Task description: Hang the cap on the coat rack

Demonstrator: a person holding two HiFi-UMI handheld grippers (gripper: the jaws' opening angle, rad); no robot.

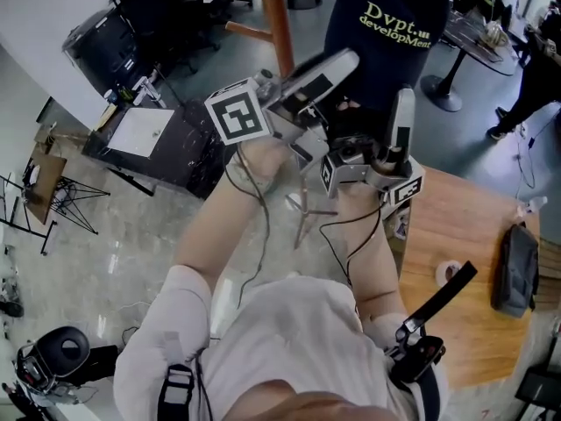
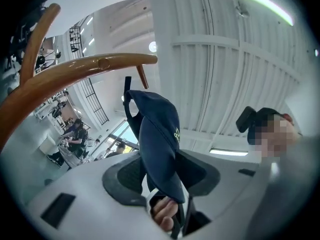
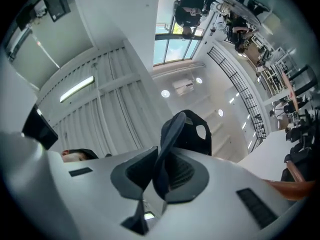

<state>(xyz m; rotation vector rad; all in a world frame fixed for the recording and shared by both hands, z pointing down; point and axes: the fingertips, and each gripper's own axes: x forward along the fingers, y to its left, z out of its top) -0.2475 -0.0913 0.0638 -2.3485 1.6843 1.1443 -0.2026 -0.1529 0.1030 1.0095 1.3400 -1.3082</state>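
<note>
- Left hand-held gripper (image 2: 165,186): clamped on the cap (image 2: 157,139), with the navy brim edge pinched between its jaws. A fingertip (image 2: 162,216) shows just below them.
- Right hand-held gripper (image 3: 160,179): also clenched on the cap, a fold of its dark edge squeezed between the pads.
- Cap location: in the air, carried by both grippers in front of the person. In the head view its yellow-green lettering faces the camera.
- Coat rack (image 1: 279,16): the wooden pole sits just left of the cap in the head view. In the left gripper view a curved wooden hook (image 2: 85,69) is above and left of the cap, not touching it.
- Cap not on any hook yet.
- Wooden tabletop (image 1: 456,226) at lower right carries a black pouch (image 1: 515,266) and a tape roll (image 1: 449,273).
</note>
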